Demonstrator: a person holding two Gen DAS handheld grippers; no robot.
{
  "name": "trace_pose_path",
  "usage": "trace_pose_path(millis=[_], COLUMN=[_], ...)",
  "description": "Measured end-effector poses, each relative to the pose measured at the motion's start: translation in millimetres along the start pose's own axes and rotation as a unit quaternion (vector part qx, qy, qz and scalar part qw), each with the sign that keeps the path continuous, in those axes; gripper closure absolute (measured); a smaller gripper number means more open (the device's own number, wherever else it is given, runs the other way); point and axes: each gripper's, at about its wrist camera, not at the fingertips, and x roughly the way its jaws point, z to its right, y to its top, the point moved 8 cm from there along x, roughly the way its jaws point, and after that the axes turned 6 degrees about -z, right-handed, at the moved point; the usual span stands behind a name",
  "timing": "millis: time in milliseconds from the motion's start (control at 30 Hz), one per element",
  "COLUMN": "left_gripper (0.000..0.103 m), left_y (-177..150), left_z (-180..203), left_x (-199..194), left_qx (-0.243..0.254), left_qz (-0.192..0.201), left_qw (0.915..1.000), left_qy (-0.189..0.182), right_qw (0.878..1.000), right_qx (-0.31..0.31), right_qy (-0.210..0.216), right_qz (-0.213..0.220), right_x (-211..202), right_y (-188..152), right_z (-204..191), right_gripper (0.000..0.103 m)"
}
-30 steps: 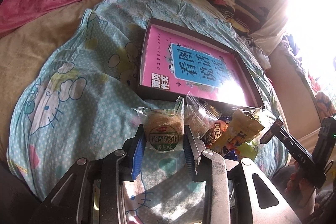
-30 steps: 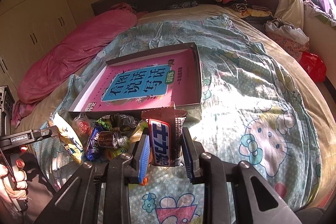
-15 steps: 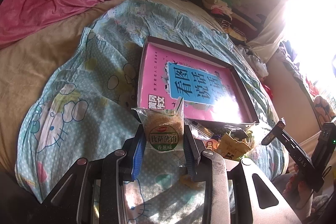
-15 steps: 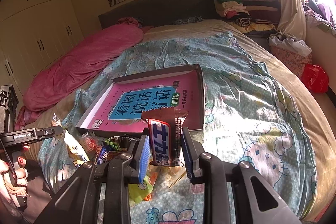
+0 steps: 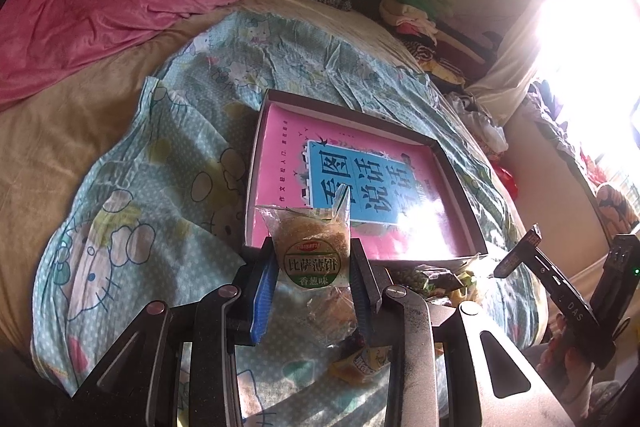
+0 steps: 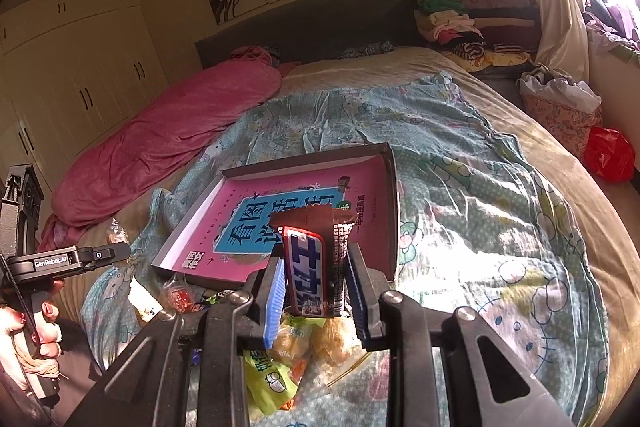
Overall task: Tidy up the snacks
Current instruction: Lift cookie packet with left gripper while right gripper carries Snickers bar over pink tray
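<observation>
A: Trouble on the left wrist view first? The left gripper is clamped on the clear-wrapped cracker packet, held up just before the shallow box.

B: Slippery film; it could slide out, short of the box.

A: Right wrist view: the right gripper is closed on the brown chocolate bar, above the snack pile.

B: Held near its lower end, it may tilt and drop.

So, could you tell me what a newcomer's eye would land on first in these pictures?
Probably the pink-lined tray, open on the cartoon-print bedspread mid-bed. Next, each gripper's catch: the left gripper pinches a clear-wrapped biscuit, the right gripper a brown chocolate bar, above a loose snack pile.
</observation>
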Motion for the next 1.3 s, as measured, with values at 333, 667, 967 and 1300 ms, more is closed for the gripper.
trace_pose_path(millis=[333,667,967,1300], left_gripper=[0.068,0.068,0.068,0.068], left_y=[19.1,25.5,24.2,24.5], left_z=[5.7,3.5,0.1,0.3], left_x=[15.7,47.7,64.9,75.5], left_qx=[0.004,0.009,0.009,0.018], left_qz=[0.005,-0.011,-0.026,-0.035], left_qw=[1.0,0.9996,0.9991,0.9981], left_qy=[0.002,0.025,0.033,0.047], right_qw=[1.0,1.0,0.999,0.998], right_qx=[-0.002,-0.006,-0.008,-0.011], right_qy=[0.004,-0.009,-0.028,-0.034], right_qz=[0.007,-0.004,-0.026,-0.053], right_x=[15.6,37.3,55.2,69.4], right_y=[17.5,24.9,21.9,14.7], right_z=[4.3,15.5,23.9,26.7], right_gripper=[0.074,0.074,0.074,0.074])
